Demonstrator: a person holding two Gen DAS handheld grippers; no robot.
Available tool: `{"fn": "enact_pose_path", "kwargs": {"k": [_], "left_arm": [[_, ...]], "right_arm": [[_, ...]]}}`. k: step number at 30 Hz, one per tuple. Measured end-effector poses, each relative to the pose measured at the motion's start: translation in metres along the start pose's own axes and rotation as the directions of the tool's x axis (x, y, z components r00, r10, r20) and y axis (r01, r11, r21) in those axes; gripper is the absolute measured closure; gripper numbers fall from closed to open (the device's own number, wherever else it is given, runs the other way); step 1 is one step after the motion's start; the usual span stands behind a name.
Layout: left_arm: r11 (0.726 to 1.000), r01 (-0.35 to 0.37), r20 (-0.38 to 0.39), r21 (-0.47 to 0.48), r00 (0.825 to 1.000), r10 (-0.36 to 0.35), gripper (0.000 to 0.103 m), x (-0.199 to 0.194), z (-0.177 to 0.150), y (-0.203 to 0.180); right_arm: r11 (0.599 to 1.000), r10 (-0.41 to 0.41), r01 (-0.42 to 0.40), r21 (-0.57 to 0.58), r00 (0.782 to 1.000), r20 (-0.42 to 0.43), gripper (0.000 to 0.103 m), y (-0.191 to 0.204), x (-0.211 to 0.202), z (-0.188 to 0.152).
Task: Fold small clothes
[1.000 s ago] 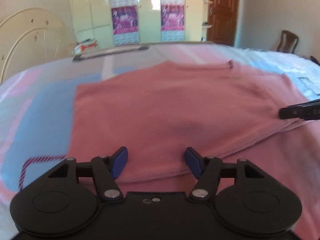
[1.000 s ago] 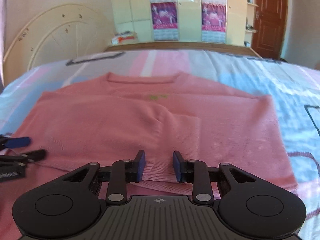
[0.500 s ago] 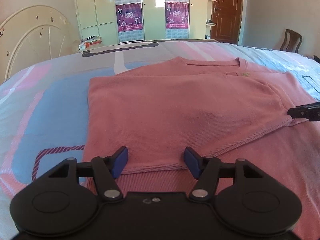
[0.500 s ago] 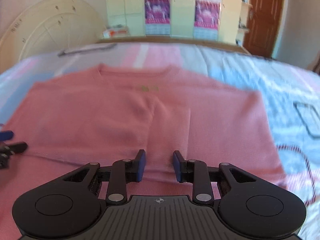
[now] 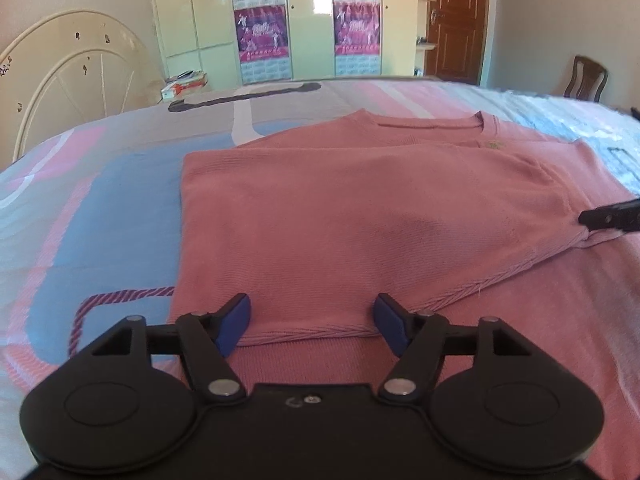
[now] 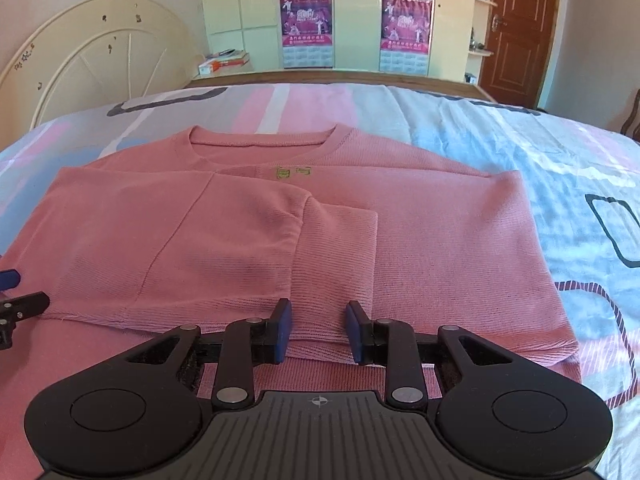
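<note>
A pink sweater (image 5: pixel 360 220) lies flat on the bed, its left side and sleeve folded over its middle. My left gripper (image 5: pixel 312 320) sits at the near hem. Its jaws are opening, and the folded hem edge lies loose between the blue pads without being pressed. My right gripper (image 6: pixel 318 330) is closed on the ribbed cuff (image 6: pixel 332 264) of the folded sleeve. The knit bunches between its pads. In the left wrist view, a right finger (image 5: pixel 608 220) shows at the right edge with the fabric puckering toward it. The left gripper (image 6: pixel 16 292) shows at the left edge of the right wrist view.
A bedsheet (image 5: pixel 100 220) patterned in pink, blue and grey covers the bed around the sweater. A cream headboard (image 5: pixel 72 80) stands at the left. Behind are a wardrobe with posters (image 6: pixel 360 12), a brown door (image 6: pixel 516 32), a chair (image 5: pixel 588 80) and a small box (image 5: pixel 184 84).
The left jaws have spread wider and the hem now lies flat between them. The right gripper keeps the same gap on the cuff.
</note>
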State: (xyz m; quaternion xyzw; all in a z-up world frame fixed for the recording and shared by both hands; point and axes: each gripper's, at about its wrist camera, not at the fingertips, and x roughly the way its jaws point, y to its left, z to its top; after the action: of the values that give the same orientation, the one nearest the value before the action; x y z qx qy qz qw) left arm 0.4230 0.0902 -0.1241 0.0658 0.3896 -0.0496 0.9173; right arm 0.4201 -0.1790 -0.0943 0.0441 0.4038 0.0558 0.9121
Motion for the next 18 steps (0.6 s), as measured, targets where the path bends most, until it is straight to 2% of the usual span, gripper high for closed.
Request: {"fn": "enact_pose_path", "kwargs": {"k": [1,3,4,7,9,10,11,15,18], "left_arm": [[1.0,-0.025,-0.012,0.018,1.0,0.025,0.017,-0.005,0.0,-0.002],[0.997,-0.063,-0.009,0.054,0.998,0.063,0.014,-0.017,-0.009,-0.006],[0.996,-0.069,-0.006,0.055,0.998,0.07,0.014,-0.025,-0.016,-0.006],[0.996,-0.074,-0.014,0.056,0.997,0.074,0.015,-0.054,-0.044,-0.005],[0.996,-0.076,-0.025,0.049,0.997,0.078,0.018,-0.076,-0.066,-0.003],[0.997,-0.064,-0.036,0.032,0.997,0.065,0.023,-0.088,-0.078,0.0],[0.999,-0.046,-0.05,0.008,0.998,0.047,0.03,-0.099,-0.088,0.004],[0.993,-0.013,-0.077,-0.115,0.997,0.004,0.032,-0.139,-0.125,0.02],[0.973,0.031,-0.081,-0.23,0.995,-0.051,0.035,-0.157,-0.147,0.031]], "right_arm": [[1.0,0.01,-0.01,0.013,1.0,-0.001,0.074,-0.003,-0.005,0.002],[0.999,0.014,-0.015,0.037,0.999,0.029,0.058,-0.011,-0.023,-0.002],[0.999,0.021,-0.022,0.046,0.999,0.042,0.048,-0.016,-0.033,-0.007],[0.997,0.052,-0.055,0.062,0.997,0.057,0.047,-0.036,-0.065,-0.032],[0.996,0.055,-0.058,0.073,0.998,0.044,0.047,-0.055,-0.088,-0.055],[0.994,0.056,-0.059,0.09,0.998,0.038,0.047,-0.065,-0.099,-0.067],[0.992,0.058,-0.061,0.115,0.998,0.03,0.047,-0.077,-0.111,-0.08],[0.966,0.071,-0.062,0.252,0.997,-0.025,0.047,-0.126,-0.147,-0.135],[0.934,0.087,-0.072,0.349,0.996,-0.029,0.048,-0.152,-0.173,-0.169]]}}
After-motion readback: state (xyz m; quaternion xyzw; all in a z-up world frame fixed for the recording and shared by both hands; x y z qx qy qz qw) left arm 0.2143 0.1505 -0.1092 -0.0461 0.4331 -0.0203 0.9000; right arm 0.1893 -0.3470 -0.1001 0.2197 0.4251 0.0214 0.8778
